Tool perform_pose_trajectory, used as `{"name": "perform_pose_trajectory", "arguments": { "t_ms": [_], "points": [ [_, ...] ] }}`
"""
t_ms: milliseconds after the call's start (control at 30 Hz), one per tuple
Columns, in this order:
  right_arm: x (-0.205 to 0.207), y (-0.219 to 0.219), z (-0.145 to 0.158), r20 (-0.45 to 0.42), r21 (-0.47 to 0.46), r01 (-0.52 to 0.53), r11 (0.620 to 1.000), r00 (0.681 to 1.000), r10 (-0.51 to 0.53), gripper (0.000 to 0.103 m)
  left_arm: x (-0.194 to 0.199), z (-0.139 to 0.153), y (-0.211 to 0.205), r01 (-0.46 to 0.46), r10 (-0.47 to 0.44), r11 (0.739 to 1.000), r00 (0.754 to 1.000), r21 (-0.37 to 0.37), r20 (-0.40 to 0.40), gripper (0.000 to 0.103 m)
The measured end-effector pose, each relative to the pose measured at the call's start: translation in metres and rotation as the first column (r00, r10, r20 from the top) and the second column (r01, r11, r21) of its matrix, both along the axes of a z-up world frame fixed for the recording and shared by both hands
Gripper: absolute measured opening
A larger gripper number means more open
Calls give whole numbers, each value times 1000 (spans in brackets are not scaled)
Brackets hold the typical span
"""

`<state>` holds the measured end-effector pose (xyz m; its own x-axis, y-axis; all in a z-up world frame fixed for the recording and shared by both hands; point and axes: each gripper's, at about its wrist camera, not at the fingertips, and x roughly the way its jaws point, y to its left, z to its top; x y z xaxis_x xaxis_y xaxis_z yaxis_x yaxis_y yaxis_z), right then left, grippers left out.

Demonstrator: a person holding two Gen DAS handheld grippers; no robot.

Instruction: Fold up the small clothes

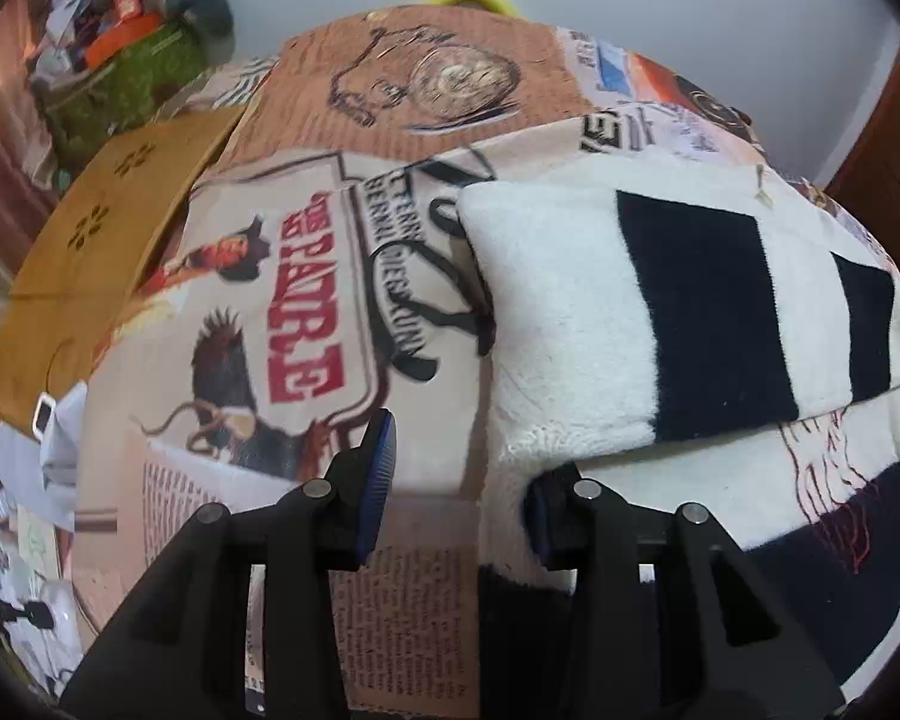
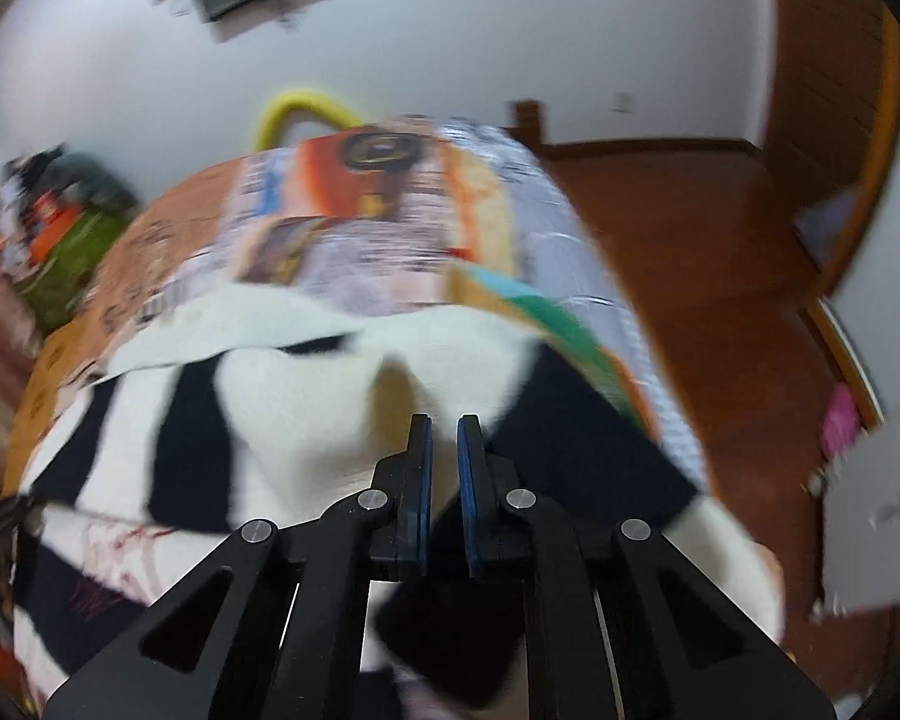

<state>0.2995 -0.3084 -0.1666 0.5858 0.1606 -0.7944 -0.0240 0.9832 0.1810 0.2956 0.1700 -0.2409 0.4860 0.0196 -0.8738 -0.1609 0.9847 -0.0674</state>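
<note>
Left gripper [image 1: 459, 480] spread, right finger under striped sweater [image 1: 678, 306]; right gripper [image 2: 444, 450] closed above it.

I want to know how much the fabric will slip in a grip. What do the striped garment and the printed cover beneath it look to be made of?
The black-and-white striped garment looks like thick fleece or brushed knit: matte, with fuzzy nap and a ribbed hem, so probably grippy. The printed cover looks like thin, smooth woven cloth with flat, low-sheen print, though its exact fibre is unclear.

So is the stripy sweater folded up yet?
Partly folded: the black-and-white striped sweater has one part doubled over on top, with more spread beneath.
</note>
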Motion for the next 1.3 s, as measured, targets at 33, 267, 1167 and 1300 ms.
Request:
{"name": "perform_pose_trajectory", "arguments": {
  "t_ms": [33,267,1167,1300],
  "points": [
    [-2,-9,1,-10,15,5,1000,1000,-5,8,-1,-2,2,-5,4,1000,1000,-5,-6,41],
    [-37,-10,33,49,-14,-84,996,995,85,16,-9,-2,-3,11,-11,999,1000,38,-8,47],
    [-99,-86,7,54,-18,117,993,992,-116,65,14,73,-77,104,-106,994,988,26,109,85],
    [-97,-107,-17,0,56,166,984,986,-166,65,40,40,-93,133,-134,990,991,38,11,86]
  ]
}}
